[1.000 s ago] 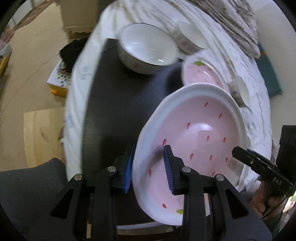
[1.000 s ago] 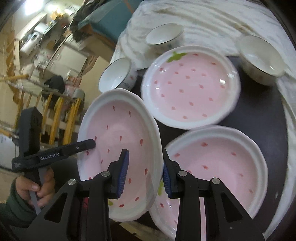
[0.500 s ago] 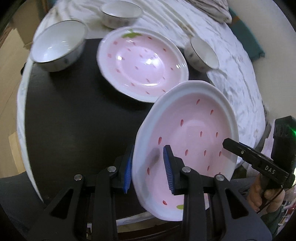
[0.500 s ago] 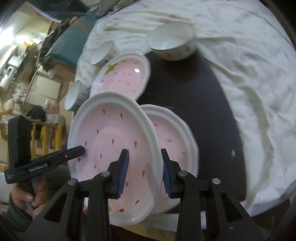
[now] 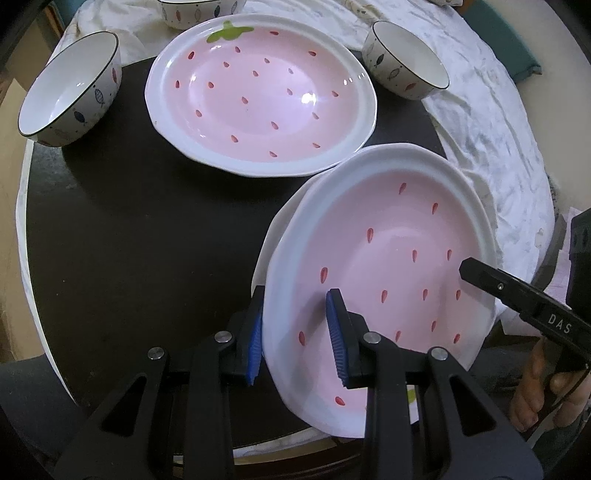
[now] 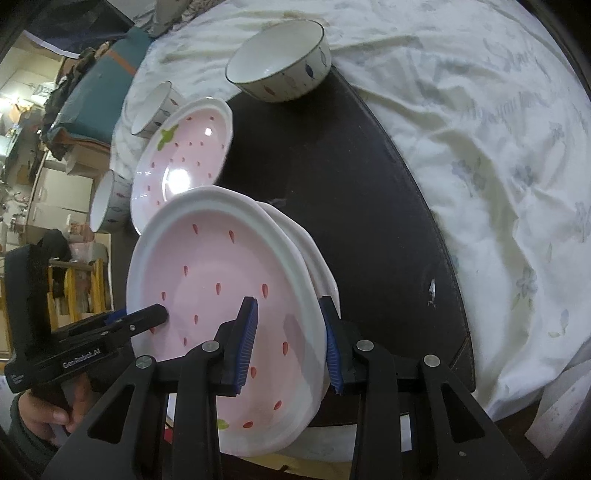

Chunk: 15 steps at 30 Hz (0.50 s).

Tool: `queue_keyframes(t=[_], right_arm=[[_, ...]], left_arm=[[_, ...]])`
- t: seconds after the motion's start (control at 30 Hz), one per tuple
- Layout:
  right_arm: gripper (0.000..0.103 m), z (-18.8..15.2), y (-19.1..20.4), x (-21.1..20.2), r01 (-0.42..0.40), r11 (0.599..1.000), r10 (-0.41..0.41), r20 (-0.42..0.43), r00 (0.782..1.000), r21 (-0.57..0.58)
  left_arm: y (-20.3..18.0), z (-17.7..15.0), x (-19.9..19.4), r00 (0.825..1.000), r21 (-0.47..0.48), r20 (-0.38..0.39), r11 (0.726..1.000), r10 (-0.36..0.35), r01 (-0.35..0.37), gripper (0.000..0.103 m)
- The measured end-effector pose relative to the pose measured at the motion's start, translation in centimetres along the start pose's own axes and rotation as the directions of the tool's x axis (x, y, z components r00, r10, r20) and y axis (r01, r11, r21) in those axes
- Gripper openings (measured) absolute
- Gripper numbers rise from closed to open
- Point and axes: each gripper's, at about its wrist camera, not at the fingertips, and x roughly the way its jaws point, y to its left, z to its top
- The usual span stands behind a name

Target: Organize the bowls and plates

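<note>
In the left wrist view, the left tongs [image 5: 295, 332] straddle the near rim of a pink strawberry plate [image 5: 384, 266], one blue pad under the rim and one on its inner face; whether they press the rim or only bracket it I cannot tell. That plate sits on top of another plate whose white edge [image 5: 271, 236] peeks out at its left, on the dark surface [image 5: 140, 229]. The right tongs [image 5: 476, 271] reach in from the right onto the plate's far rim. A second pink plate [image 5: 258, 92] lies flat further back, with a white bowl [image 5: 70, 92] to its left, a smaller bowl [image 5: 406, 59] to its right and a third bowl [image 5: 199, 11] behind. In the right wrist view, the right tongs [image 6: 291, 343] straddle the same upper plate [image 6: 221, 284], one pad on its inner face and one outside its rim; the grip itself is unclear. The lower plate's edge [image 6: 314, 254] shows to the right. The left tongs [image 6: 155, 315] touch the opposite rim, held by a hand [image 6: 44, 417]. The other plate [image 6: 184, 155] and a large bowl [image 6: 280, 62] lie beyond, beside a white cloth [image 6: 480, 147].
</note>
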Motion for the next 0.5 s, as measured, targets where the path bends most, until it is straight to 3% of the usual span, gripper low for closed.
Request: queue_keyframes(t=[0.23, 0.4, 0.5], right_arm=[[0.036, 0.5, 0.0, 0.4, 0.02, 1.0, -0.02, -0.002, 1.0, 0.004], [0.036, 0.3, 0.3, 0.9, 0.034, 0.999, -0.034, -0.022, 0.999, -0.011], [0.036, 0.2, 0.5, 1.3, 0.037, 0.999, -0.037, -0.032, 0.999, -0.016]], left_arm=[[-0.6, 0.5, 0.2, 1.0, 0.035, 0.017, 0.999, 0.026, -0.026, 0.027], [-1.6, 0.5, 0.2, 0.993, 0.094, 0.042, 0.989, 0.111, -0.115, 0.029], [-1.2, 0.9, 0.6, 0.993, 0.088, 0.023, 0.989, 0.119, -0.12, 0.029]])
